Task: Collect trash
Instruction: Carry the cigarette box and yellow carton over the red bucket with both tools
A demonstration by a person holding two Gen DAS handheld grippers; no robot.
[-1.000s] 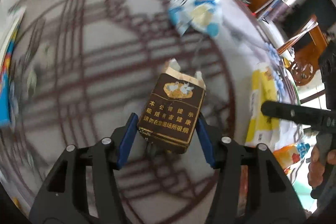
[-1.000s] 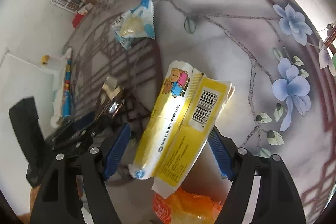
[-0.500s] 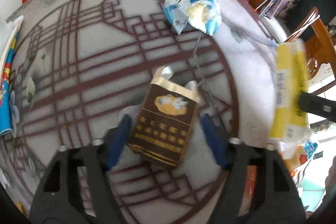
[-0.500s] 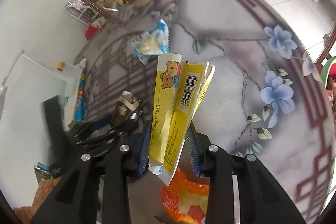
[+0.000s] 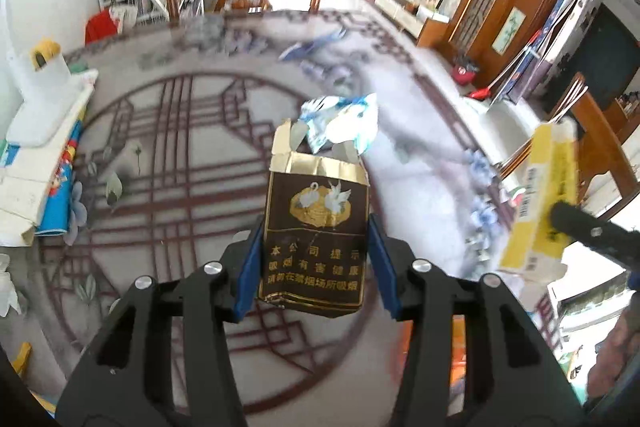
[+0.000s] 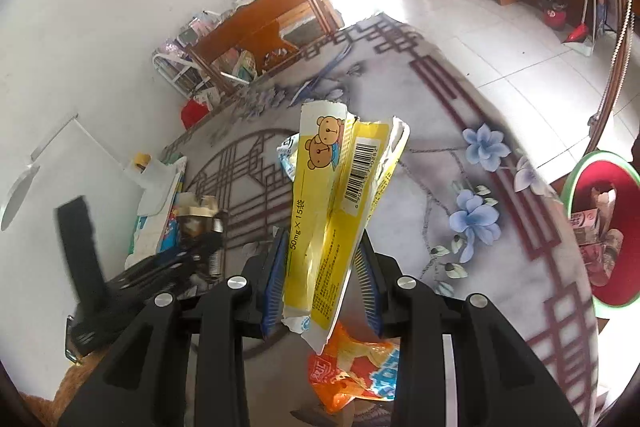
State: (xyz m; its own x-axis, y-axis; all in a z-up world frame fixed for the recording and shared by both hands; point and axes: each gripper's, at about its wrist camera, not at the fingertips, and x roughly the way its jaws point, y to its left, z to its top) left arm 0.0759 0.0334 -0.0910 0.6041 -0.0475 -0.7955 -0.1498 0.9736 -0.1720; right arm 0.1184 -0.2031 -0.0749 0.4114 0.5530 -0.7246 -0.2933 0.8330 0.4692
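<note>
Your left gripper (image 5: 316,259) has just been closing, and its blue pads (image 5: 248,267) now pinch a brown cigarette pack (image 5: 316,227) by both side edges, upright and raised above the table (image 5: 160,155). The pack is crumpled card, its top torn open to a ragged gold foil lip, two white swans on a gold emblem, gold characters below.

Your right gripper (image 6: 320,279) is clamped on a yellow box (image 6: 336,211), squashed flat and held upright off the table: thin card, a cartoon bear near the top, a barcode on a white panel, torn white edges at both ends. From the left wrist it shows at the right edge (image 5: 540,203), blurred.

Beyond the cigarette pack, a crinkled blue-and-white wrapper (image 5: 344,123) lies on the table. Under your right gripper an orange snack bag (image 6: 352,367) sits crumpled, glossy plastic.

Off the table's right edge stands a round bin (image 6: 576,187), green rim, red inside, holding what look like small cartons, though the fisheye stretches them too far to be sure.

The table top is smooth grey marbled print, with dark red lattice and blue flowers (image 6: 480,147).
</note>
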